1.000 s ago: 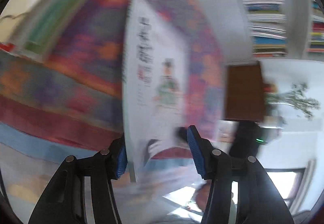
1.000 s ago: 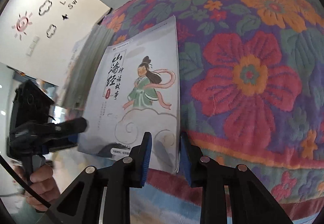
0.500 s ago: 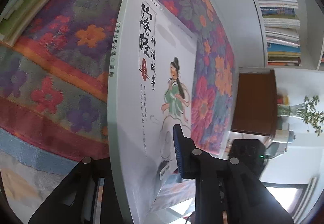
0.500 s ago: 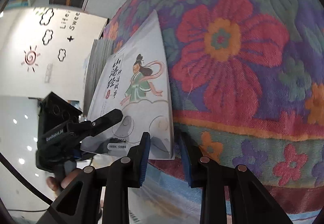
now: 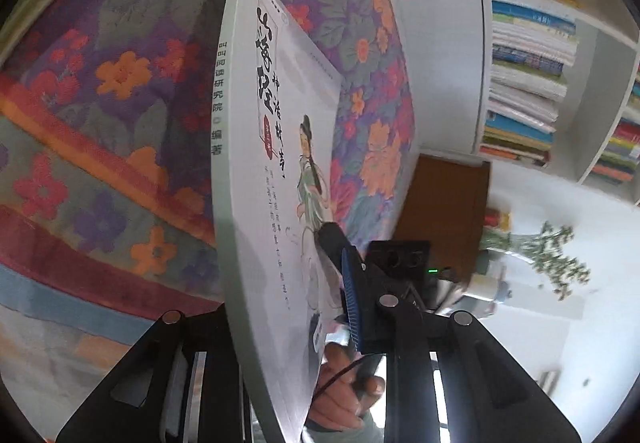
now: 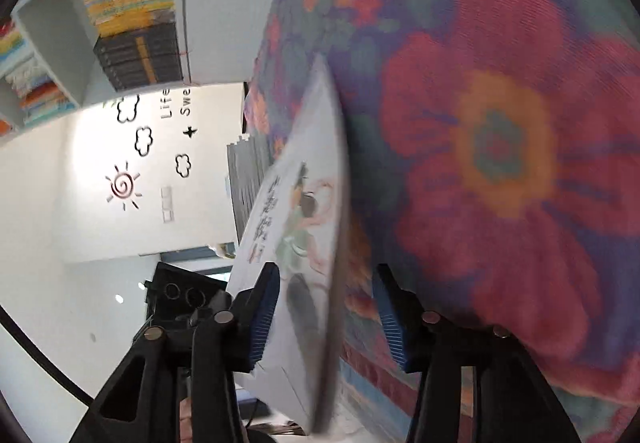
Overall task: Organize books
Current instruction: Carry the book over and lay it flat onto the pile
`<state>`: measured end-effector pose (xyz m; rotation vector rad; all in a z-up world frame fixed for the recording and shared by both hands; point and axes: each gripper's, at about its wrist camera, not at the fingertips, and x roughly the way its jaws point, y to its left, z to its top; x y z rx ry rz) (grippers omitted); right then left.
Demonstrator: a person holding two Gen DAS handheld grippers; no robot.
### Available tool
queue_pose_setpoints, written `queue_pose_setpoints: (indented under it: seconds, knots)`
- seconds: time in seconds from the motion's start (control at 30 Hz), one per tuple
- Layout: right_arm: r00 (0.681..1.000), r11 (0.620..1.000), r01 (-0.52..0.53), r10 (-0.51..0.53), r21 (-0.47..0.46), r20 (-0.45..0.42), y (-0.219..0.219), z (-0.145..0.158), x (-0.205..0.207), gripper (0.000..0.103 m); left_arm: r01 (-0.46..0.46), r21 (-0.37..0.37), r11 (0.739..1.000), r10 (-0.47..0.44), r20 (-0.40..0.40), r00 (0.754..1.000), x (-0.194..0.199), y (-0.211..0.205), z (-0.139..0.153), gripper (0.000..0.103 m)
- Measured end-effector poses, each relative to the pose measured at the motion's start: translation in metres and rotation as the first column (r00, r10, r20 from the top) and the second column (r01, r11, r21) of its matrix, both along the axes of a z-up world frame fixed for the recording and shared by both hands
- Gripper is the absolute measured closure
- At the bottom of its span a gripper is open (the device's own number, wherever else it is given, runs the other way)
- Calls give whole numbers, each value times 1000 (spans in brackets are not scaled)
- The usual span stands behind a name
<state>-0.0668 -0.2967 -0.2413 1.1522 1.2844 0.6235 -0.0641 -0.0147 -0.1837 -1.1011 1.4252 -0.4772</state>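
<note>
Book is the landmark: a white paperback with a robed figure on its cover, stood on edge above a flowered blanket. Left of it lies only blanket, with a green edge, perhaps more books, barely visible at the far upper left. On the book itself, the left gripper is clenched across the spine near the bottom, one pad flat on the cover, the other finger behind the book. Right of that, the right gripper straddles the fore-edge, but its jaws are opening and the far pad stands clear of the paper, so the grip reads as passing to the left hand. Further right of the book, beyond the blanket's edge, stand white shelves packed with books. Judging by this, the task is at an early or middle stage: this book is lifted and handed over but not yet placed on a pile or shelf.
</note>
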Motion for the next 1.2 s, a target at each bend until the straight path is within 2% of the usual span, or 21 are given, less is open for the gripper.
queue_pose_setpoints:
  seconds: [0.03,0.07,0.1,0.17,0.23,0.3,0.37,0.4,0.57,0.7,0.83,0.93,1.07,1.2]
  knots:
    - [1000,999,-19,19,-32,21,6,7,1,74,16,53,998,-16,6,1000,1,-2,2,83]
    - [999,998,-19,22,-67,42,8,13,-1,76,41,137,990,-44,20,999,1,-5,7,83]
    - [996,995,-16,25,-103,80,11,24,-3,83,73,247,966,-86,42,995,1,-8,13,80]
    - [986,982,-25,54,-187,155,18,47,-9,89,111,394,912,-158,90,983,0,-17,26,77]
    - [968,942,-37,116,-335,222,31,68,-14,89,124,452,883,-199,122,972,-3,-24,36,77]
    - [937,868,-41,205,-495,282,51,89,-22,89,144,539,830,-266,156,951,-4,-33,47,77]
    - [919,828,-37,248,-559,307,62,102,-27,89,157,603,782,-339,199,920,-7,-38,61,77]
    - [914,819,-33,256,-573,313,65,107,-29,89,160,611,775,-356,213,910,-8,-37,64,77]
    - [897,789,1,271,-615,349,75,129,-34,88,178,598,782,-420,293,859,-9,-24,88,77]
    - [864,753,51,297,-657,407,99,166,-48,87,143,594,792,-424,366,829,-12,-8,117,77]
    - [830,763,97,292,-640,474,130,199,-44,87,76,579,812,-391,442,807,-11,31,147,77]
    - [809,777,106,295,-621,508,157,213,-35,86,22,583,812,-367,482,796,-8,66,165,77]
    - [782,795,88,318,-600,536,206,221,-21,86,-37,604,796,-343,500,795,1,114,172,77]
    - [795,803,52,326,-593,511,252,206,-2,85,-52,615,787,-318,476,820,16,158,155,77]
